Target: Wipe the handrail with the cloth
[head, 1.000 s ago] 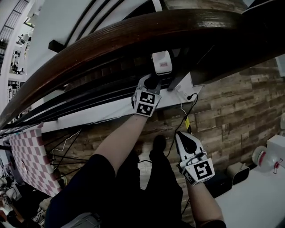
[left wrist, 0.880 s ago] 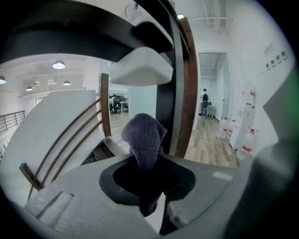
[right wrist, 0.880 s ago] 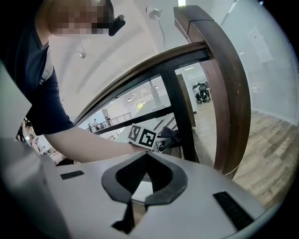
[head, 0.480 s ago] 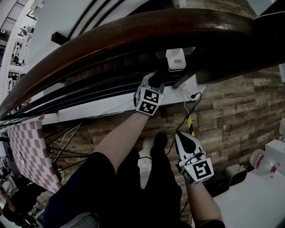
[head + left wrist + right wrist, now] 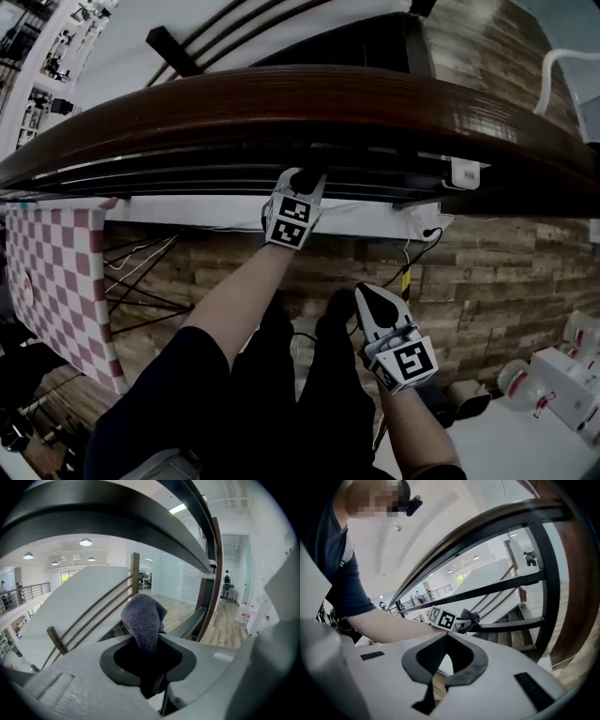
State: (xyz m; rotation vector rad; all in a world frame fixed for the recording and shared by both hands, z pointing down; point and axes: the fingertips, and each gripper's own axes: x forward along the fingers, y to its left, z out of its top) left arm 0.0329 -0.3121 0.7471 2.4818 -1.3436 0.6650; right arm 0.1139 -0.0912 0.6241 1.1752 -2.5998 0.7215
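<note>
The dark brown wooden handrail (image 5: 309,103) curves across the top of the head view. My left gripper (image 5: 302,184) reaches up under it, shut on a dark grey cloth (image 5: 306,177) that sits against the rail's underside and the black bars. In the left gripper view the cloth (image 5: 143,620) sticks up out of the shut left gripper (image 5: 147,653), with a dark bar (image 5: 117,513) overhead. My right gripper (image 5: 368,293) hangs low by the person's legs, shut and holding nothing. The right gripper view shows the right gripper (image 5: 446,658), the cloth (image 5: 471,617) and the handrail (image 5: 454,550).
Black railing bars (image 5: 187,173) run under the rail. A white box (image 5: 464,172) hangs under it at the right, with cables (image 5: 412,253) below. A red-and-white checked cloth (image 5: 56,272) hangs at the left. White containers (image 5: 562,375) stand lower right. A black post (image 5: 551,573) rises close by.
My left gripper with the cloth has slid left along the underside of the rail, away from the white box. The head view has swung round. The right gripper has barely moved.
</note>
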